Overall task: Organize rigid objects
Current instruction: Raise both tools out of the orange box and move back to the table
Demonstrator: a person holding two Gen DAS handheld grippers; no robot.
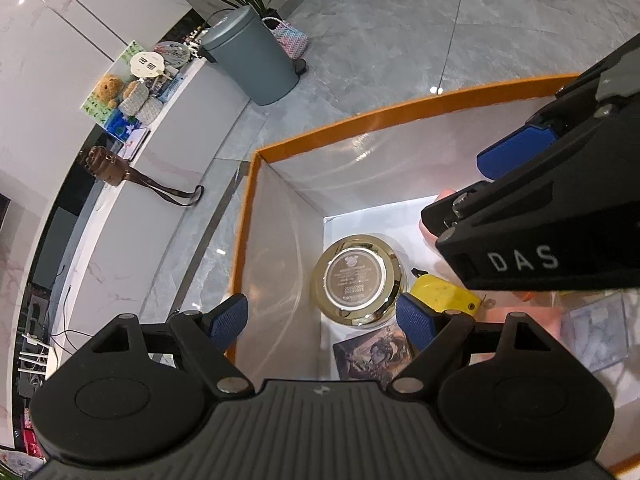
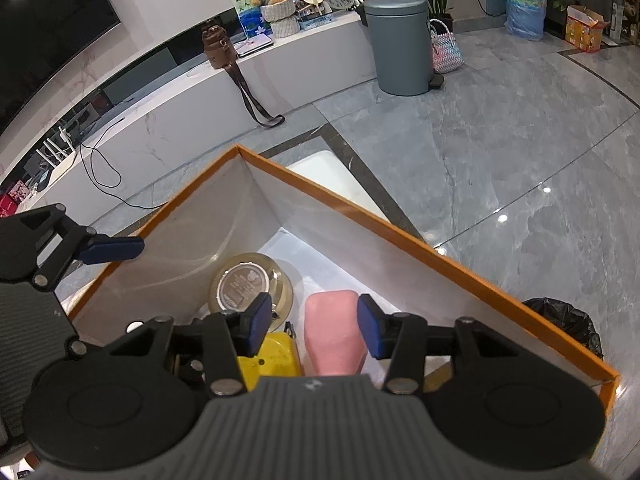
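An orange-rimmed white box (image 1: 320, 132) (image 2: 400, 232) stands on the floor. Inside lie a round gold tin (image 1: 356, 278) (image 2: 250, 286), a yellow object (image 1: 444, 294) (image 2: 274, 360), a pink block (image 2: 334, 330) and a dark picture card (image 1: 372, 354). My left gripper (image 1: 326, 322) is open and empty, straddling the box's left wall above the tin. My right gripper (image 2: 312, 328) is open and empty, hovering over the pink block and the yellow object. The right gripper also shows in the left wrist view (image 1: 520, 160), and the left one in the right wrist view (image 2: 112, 250).
A grey pedal bin (image 1: 250, 56) (image 2: 402, 42) and a woven basket (image 2: 446, 46) stand on the tiled floor. A white ledge (image 2: 180, 92) holds a brown bag, teddy bears and boxes. A black bin bag (image 2: 564, 324) sits right of the box.
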